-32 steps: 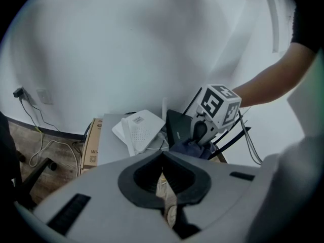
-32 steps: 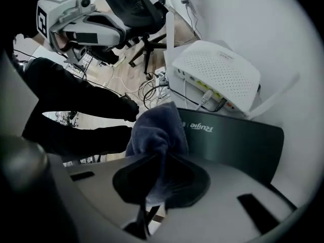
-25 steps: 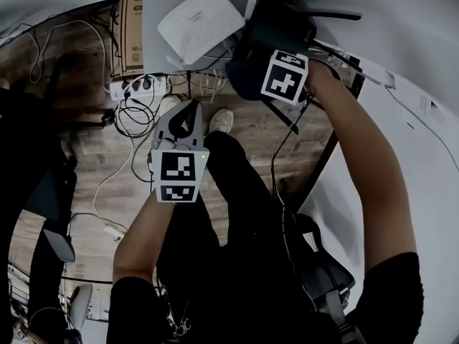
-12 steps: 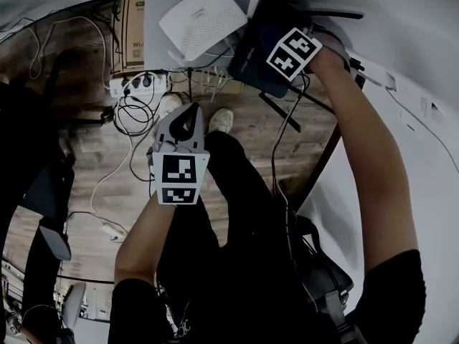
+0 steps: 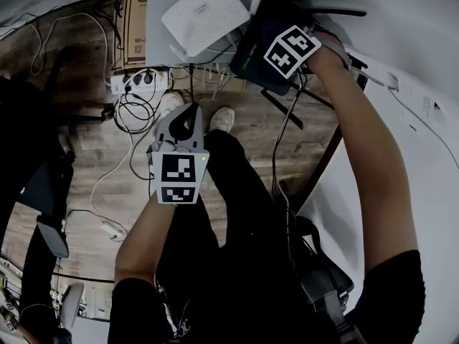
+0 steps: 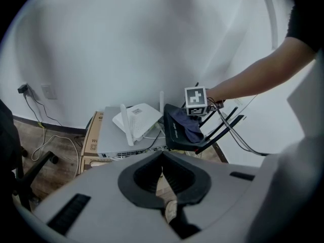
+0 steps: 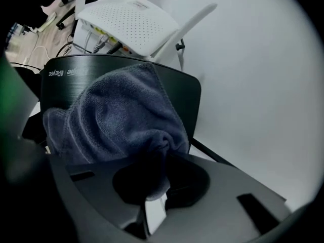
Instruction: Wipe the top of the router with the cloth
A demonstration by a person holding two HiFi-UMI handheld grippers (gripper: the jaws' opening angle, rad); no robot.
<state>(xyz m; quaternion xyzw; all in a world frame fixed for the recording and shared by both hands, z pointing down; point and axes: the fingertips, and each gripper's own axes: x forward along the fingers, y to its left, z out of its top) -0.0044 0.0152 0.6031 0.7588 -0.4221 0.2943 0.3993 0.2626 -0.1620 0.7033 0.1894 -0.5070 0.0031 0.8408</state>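
Observation:
A black router with thin antennas lies beside a white one, and a blue-grey cloth is spread over its top. My right gripper is over that router's right side, shut on a bunched fold of the cloth, which drapes from the jaws onto the glossy black lid. My left gripper hangs lower, well short of the routers, above the floor. Its jaws are shut with nothing between them.
A white router sits on a flat grey device, which rests on a cardboard box. A power strip and loose cables lie on the wood floor. The person's shoe is below. A white wall stands behind.
My right gripper has slid the cloth farther back and to the right across the black router's top. The left gripper has stayed in place.

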